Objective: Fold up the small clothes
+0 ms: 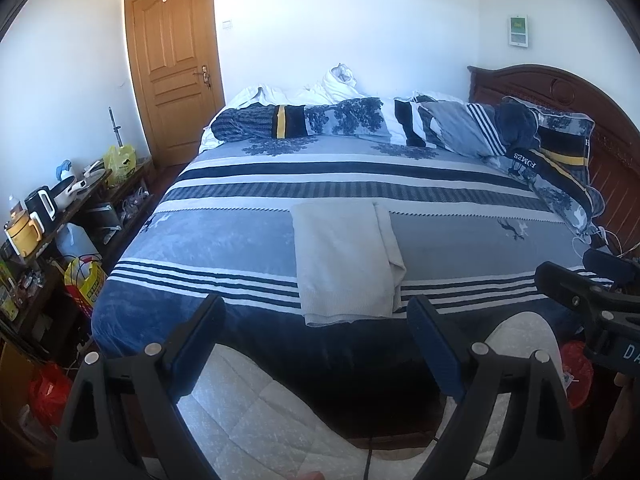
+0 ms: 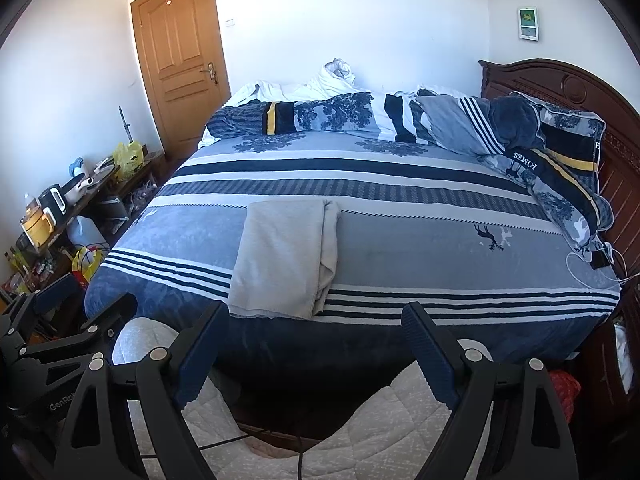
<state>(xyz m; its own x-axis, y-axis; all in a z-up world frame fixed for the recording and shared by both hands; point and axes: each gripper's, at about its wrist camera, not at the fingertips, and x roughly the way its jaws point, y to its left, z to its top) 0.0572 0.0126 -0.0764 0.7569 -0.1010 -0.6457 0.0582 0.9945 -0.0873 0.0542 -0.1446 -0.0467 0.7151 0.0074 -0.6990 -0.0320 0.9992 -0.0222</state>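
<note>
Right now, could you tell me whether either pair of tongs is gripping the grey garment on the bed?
No, the grey garment lies flat on the bed, while both tongs hang open short of it.

Black tool [image 1: 316, 320], blue pads [image 1: 434, 344], silver screws.

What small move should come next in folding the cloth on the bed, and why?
Probably bring both grippers, left and right, forward to the cloth's near edge. Both are open and empty, short of the bed, and the cloth lies folded lengthwise only.
</note>
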